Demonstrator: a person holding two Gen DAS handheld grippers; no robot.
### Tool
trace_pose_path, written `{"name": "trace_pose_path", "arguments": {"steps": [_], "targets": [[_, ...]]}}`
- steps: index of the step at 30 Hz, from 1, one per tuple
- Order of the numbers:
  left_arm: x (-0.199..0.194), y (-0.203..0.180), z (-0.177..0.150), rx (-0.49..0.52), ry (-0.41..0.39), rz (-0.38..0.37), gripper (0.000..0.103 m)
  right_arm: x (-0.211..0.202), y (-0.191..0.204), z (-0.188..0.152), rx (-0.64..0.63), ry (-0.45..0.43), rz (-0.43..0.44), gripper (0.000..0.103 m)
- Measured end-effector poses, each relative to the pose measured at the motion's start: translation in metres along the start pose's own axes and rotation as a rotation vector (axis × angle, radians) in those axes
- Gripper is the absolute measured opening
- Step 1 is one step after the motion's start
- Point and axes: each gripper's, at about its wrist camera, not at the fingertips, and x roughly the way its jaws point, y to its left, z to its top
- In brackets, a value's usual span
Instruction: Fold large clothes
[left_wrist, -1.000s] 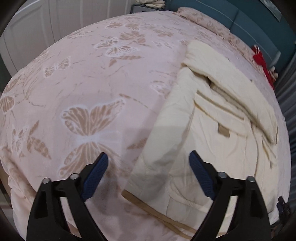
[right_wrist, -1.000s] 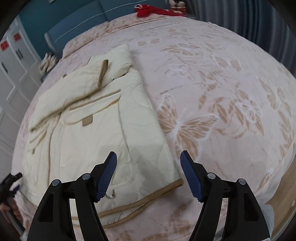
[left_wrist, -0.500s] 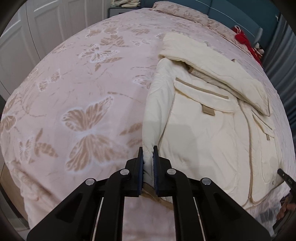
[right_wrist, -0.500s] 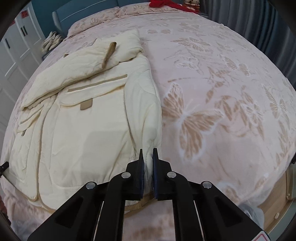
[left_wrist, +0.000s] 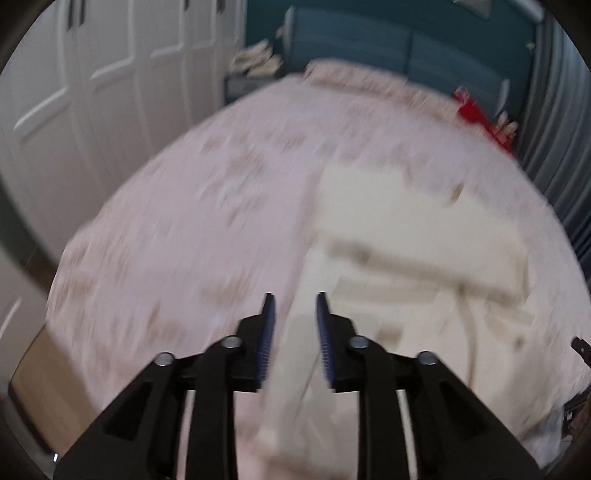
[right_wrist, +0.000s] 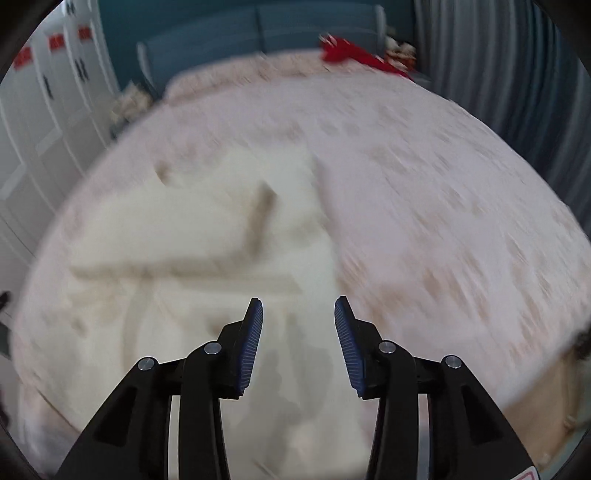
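Cream quilted jacket (left_wrist: 406, 266) spread on the bed's pink butterfly-print bedspread (left_wrist: 207, 229), toward the right of the left wrist view and toward the left of the right one (right_wrist: 192, 258); both pictures smeared with motion blur, so fine detail of seams and pockets hard to make out. Tan trim (right_wrist: 263, 218) just legible on the upper part.

Left gripper (left_wrist: 293, 339) parted narrowly, nothing pinched between the blue pads (left_wrist: 266, 343) — a strip of cream cloth showing through the gap, seemingly lying below rather than held. Right gripper (right_wrist: 298, 343) spread wider, likewise empty, poised over the near part of the jacket beside its right-hand edge.

Step in hand, by the look of it: a fold of the near part just laid down or about to be re-gripped — hard to say which from the blur.

To do it well: steady both grippers first. Take the cloth at matching spots on the left and right side edges, pinching all layers of the padding, not only the top skin. Lift evenly, carry both together toward the collar end, lay flat, then loosen. Thick quilting likely to spring back — worth a press along the crease. Red item (right_wrist: 351, 51) near the headboard well apart, no concern.
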Motion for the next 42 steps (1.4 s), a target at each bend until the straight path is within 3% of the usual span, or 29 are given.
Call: {"name": "trace_pose_path", "arguments": {"steps": [3, 7, 11, 14, 20, 27, 31, 36, 37, 39, 41, 42], "targets": [[0.036, -0.030, 0.055, 0.014, -0.032, -0.059, 0.025, 0.030, 0.047, 0.049, -0.033, -0.043, 0.125, 0.041], [0.088, -0.073, 0.102, 0.049, -0.043, -0.086, 0.025, 0.078, 0.105, 0.086, -0.097, -0.040, 0.198, 0.030], [0.154, -0.110, 0.138, 0.079, 0.011, -0.107, 0.024, 0.136, 0.153, 0.115, -0.124, 0.008, 0.271, 0.014], [0.203, -0.130, 0.161, 0.096, 0.058, -0.112, 0.023, 0.179, 0.185, 0.136, -0.141, 0.043, 0.289, 0.012], [0.283, -0.159, 0.185, 0.157, 0.144, -0.091, 0.022, 0.250, 0.226, 0.161, -0.172, 0.100, 0.275, 0.012], [0.356, -0.159, 0.171, 0.167, 0.229, -0.011, 0.018, 0.309, 0.224, 0.142, -0.170, 0.187, 0.239, 0.008], [0.365, -0.153, 0.164, 0.151, 0.206, -0.007, 0.016, 0.311, 0.211, 0.132, -0.142, 0.167, 0.260, 0.000], [0.367, -0.158, 0.158, 0.176, 0.167, 0.038, 0.017, 0.311, 0.205, 0.134, -0.111, 0.173, 0.284, 0.000], [0.367, -0.159, 0.161, 0.176, 0.165, 0.043, 0.017, 0.300, 0.203, 0.137, -0.112, 0.169, 0.279, 0.004], [0.349, -0.160, 0.166, 0.168, 0.141, 0.033, 0.016, 0.264, 0.186, 0.144, -0.103, 0.070, 0.282, 0.014], [0.324, -0.167, 0.171, 0.177, 0.091, -0.064, 0.022, 0.242, 0.161, 0.154, -0.092, 0.000, 0.270, 0.027], [0.310, -0.174, 0.171, 0.187, 0.065, -0.126, 0.032, 0.239, 0.150, 0.159, -0.079, -0.015, 0.254, 0.028]]}}
